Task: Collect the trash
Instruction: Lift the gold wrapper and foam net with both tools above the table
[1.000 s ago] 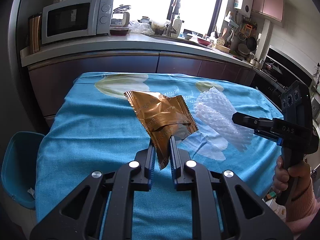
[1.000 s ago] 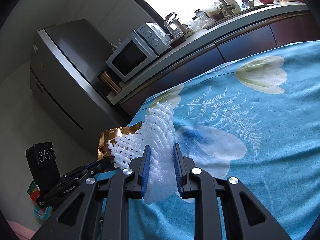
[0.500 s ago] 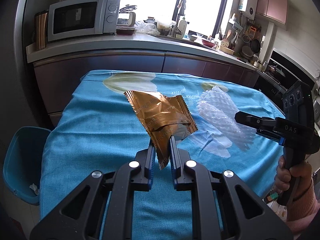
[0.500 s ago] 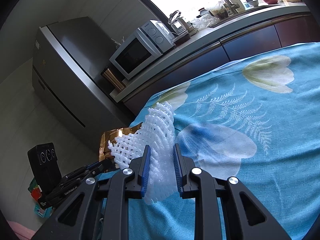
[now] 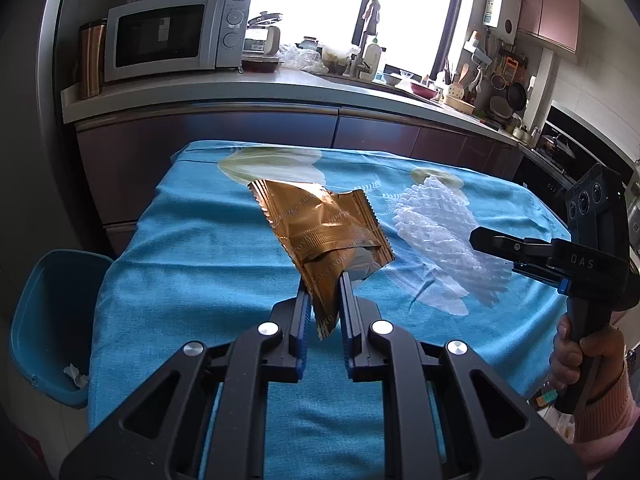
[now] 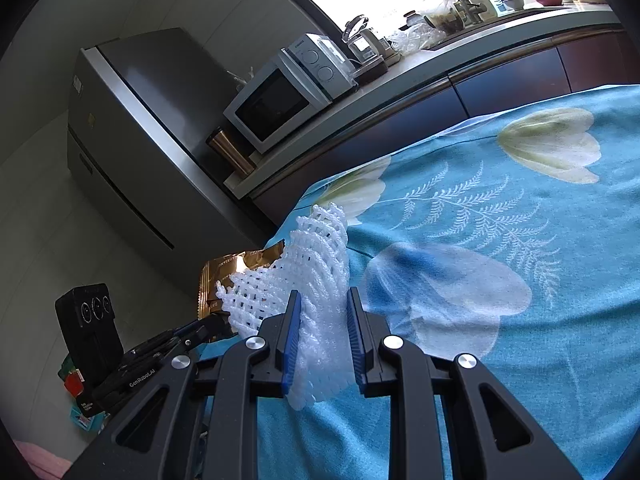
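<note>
My left gripper (image 5: 323, 286) is shut on the lower corner of a crumpled gold foil wrapper (image 5: 320, 228), which stands up above the blue tablecloth (image 5: 208, 256). My right gripper (image 6: 322, 300) is shut on a white foam net sleeve (image 6: 308, 276), lifted over the same cloth. In the left wrist view the right gripper (image 5: 480, 237) comes in from the right with the foam net (image 5: 436, 224) fanned out before it. The right wrist view shows the gold wrapper (image 6: 236, 268) behind the net and the left gripper's body (image 6: 160, 356) low at the left.
A blue trash bin (image 5: 44, 320) with a scrap of white paper inside stands on the floor left of the table. Behind the table runs a kitchen counter (image 5: 280, 88) with a microwave (image 5: 172, 36), a sink and utensils. A grey fridge (image 6: 132, 120) stands further left.
Both views have shifted slightly to the left, so more of the blue bin shows. The wrapper and the foam net stay gripped as before.
</note>
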A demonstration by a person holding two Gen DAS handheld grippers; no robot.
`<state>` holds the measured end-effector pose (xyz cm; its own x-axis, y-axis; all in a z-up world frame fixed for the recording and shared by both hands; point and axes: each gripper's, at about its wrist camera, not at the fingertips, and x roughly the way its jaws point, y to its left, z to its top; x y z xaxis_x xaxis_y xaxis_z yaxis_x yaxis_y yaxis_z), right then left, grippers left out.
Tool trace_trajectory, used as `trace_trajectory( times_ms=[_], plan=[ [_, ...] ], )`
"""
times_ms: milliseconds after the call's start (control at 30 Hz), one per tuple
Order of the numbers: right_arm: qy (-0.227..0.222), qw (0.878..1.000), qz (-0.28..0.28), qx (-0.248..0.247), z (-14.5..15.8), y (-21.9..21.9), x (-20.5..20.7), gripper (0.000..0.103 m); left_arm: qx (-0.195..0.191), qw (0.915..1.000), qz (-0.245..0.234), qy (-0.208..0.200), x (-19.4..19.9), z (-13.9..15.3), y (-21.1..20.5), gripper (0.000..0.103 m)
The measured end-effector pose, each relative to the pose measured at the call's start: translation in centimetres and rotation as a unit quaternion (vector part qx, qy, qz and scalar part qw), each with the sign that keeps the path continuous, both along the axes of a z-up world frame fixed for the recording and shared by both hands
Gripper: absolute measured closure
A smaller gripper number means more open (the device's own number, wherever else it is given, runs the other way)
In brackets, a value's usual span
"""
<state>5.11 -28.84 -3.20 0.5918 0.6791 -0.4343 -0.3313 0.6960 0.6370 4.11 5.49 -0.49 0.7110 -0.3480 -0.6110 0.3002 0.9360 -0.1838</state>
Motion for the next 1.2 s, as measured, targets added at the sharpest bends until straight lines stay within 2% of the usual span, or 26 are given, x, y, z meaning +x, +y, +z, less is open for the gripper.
trace_trajectory(
  times_ms=[1200],
  plan=[
    [-0.003,0.999,0.04,-0.003,0.0,2.1,1.6,0.082,-0.004,0.9996,0.028,-0.007,-1.6,0.6,2.5,0.089]
  ],
)
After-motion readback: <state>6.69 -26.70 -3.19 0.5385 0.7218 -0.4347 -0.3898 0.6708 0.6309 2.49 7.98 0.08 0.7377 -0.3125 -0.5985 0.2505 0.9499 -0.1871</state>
